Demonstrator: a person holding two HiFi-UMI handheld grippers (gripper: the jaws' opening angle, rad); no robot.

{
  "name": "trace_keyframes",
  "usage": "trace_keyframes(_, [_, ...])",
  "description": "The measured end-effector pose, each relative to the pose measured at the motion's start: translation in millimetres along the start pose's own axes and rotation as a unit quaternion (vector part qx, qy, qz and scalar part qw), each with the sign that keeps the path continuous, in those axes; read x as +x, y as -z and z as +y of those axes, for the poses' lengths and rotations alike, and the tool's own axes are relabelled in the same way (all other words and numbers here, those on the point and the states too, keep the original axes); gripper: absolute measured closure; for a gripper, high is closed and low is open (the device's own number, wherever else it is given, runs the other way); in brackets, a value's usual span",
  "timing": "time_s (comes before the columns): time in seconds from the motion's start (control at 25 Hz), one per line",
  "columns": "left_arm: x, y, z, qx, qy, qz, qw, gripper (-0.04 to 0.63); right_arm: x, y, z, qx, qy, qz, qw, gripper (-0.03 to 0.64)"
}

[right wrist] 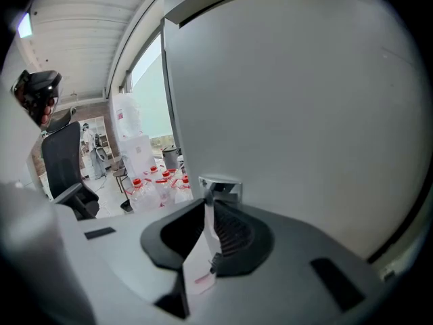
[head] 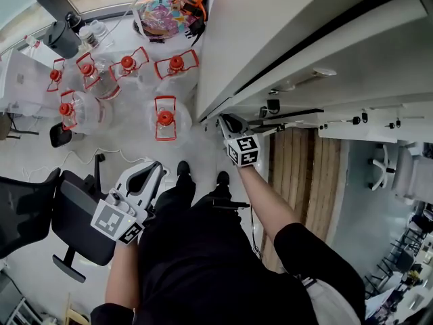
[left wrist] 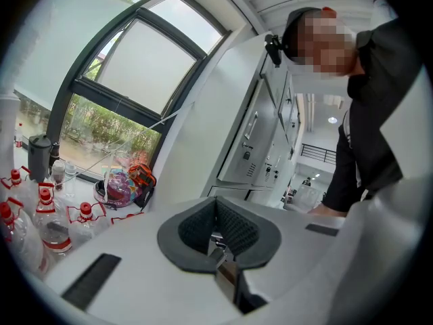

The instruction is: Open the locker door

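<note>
The grey locker door (head: pixel 270 39) fills the upper right of the head view, and in the right gripper view it (right wrist: pixel 291 114) stands as a flat wall just ahead. My right gripper (head: pixel 229 124) reaches up to the door's lower left edge. There, in its own view, the right gripper (right wrist: pixel 210 225) is shut on a thin white tab (right wrist: pixel 201 263) that hangs from a small metal handle (right wrist: pixel 220 185) on the door. My left gripper (head: pixel 143 178) is held low at the left, away from the locker. In its own view the left gripper (left wrist: pixel 218 241) is shut, with nothing between its pads.
Several clear water bottles (head: pixel 164 117) with red caps and handles stand on the floor left of the locker. A black office chair (head: pixel 74 225) is at the lower left. A bag of colourful toys (head: pixel 162 12) lies near the window. More lockers (left wrist: pixel 264 141) show in the left gripper view.
</note>
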State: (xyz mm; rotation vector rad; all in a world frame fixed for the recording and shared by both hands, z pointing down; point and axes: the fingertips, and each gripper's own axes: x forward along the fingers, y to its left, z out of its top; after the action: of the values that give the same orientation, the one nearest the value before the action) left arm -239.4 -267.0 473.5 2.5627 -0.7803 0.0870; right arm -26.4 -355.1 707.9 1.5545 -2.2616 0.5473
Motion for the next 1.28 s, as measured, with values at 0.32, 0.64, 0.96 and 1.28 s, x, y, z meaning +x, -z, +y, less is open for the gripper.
trace_keyframes(0.32, [6,-5,-13,0.009,0.009,-0.005,0.9999,0.580,-17,11,7,0.001,-0.016,0.007,1.000,0.565])
trace_keyframes(0.64, [11,-8,-27,0.018,0.010,-0.011,0.9997,0.580,-34,24,14,-0.011,-0.036,0.017,0.999,0.565])
trace_keyframes(0.96, [17,-6,-49,0.024,0.013,-0.014,0.9995,0.580,-52,35,19,-0.030,-0.069,0.024,0.997,0.566])
trace_keyframes(1.28, [21,0,-72,0.028,0.009,-0.014,0.9995,0.580,-73,46,22,-0.043,-0.101,0.017,0.994,0.568])
